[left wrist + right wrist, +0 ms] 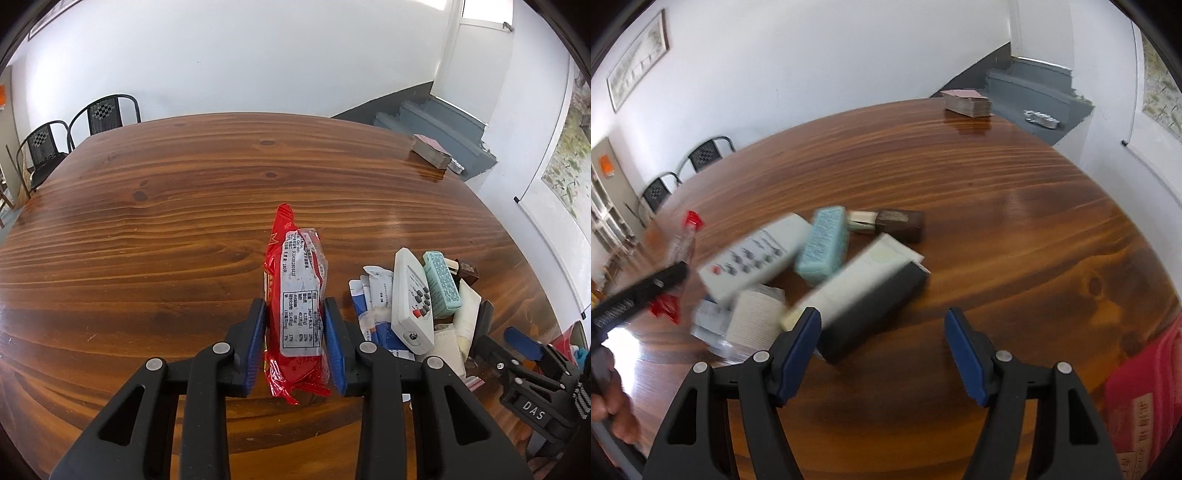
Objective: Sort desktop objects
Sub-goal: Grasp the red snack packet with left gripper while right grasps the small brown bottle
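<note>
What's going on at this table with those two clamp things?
A person is sorting a pile of small items on a wooden table using a handheld gripper in each hand. The left gripper is clamped on a red snack packet, holding it clear of the pile. The right gripper is open and empty, hanging over the heap, near a black case that lies beside a white remote and a teal box.

We saw a red snack packet (295,314) with a white printed label, a desk (147,221) of striped reddish-brown grain, a white remote (412,301) with grey buttons and one red, and a teal dotted block (442,284).
</note>
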A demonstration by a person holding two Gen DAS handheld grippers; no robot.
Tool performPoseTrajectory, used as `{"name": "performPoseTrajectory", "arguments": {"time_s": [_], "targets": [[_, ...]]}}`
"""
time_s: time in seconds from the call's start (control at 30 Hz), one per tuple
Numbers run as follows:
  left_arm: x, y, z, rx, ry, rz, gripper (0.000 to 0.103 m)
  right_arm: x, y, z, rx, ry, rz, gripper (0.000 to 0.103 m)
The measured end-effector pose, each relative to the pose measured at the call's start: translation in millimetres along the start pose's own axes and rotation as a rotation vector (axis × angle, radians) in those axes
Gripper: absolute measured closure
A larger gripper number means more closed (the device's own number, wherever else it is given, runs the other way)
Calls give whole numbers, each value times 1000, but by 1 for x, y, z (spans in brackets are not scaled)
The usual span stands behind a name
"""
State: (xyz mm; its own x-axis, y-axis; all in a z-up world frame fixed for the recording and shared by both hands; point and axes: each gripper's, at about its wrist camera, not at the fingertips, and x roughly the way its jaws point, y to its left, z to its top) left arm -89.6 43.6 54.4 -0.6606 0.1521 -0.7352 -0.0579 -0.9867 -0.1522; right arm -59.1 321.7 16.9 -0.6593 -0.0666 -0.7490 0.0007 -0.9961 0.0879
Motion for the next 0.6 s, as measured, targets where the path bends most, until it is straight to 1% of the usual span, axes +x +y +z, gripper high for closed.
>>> {"name": "performPoseTrajectory", "arguments": {"time_s": [0.07, 0.1, 0.23, 0.33, 0.4, 0.6], "targets": [[1, -1, 0, 0, 3, 0, 69, -3, -8, 0, 2, -6, -56, 29], [1, -2, 0, 0, 5, -1, 69, -3, -11, -1, 6, -6, -63, 29], [-2, -6, -1, 13, 0, -7, 69, -4, -25, -2, 38, 3, -48, 29], [-5, -9, -2, 19, -6, -12, 69, -3, -27, 0, 35, 3, -39, 29], [-7, -10, -1, 20, -11, -13, 69, 1, -28, 1, 32, 12, -17, 29], [-11, -10, 0, 10, -15, -18, 69, 6, -24, -1, 33, 21, -28, 32]]}}
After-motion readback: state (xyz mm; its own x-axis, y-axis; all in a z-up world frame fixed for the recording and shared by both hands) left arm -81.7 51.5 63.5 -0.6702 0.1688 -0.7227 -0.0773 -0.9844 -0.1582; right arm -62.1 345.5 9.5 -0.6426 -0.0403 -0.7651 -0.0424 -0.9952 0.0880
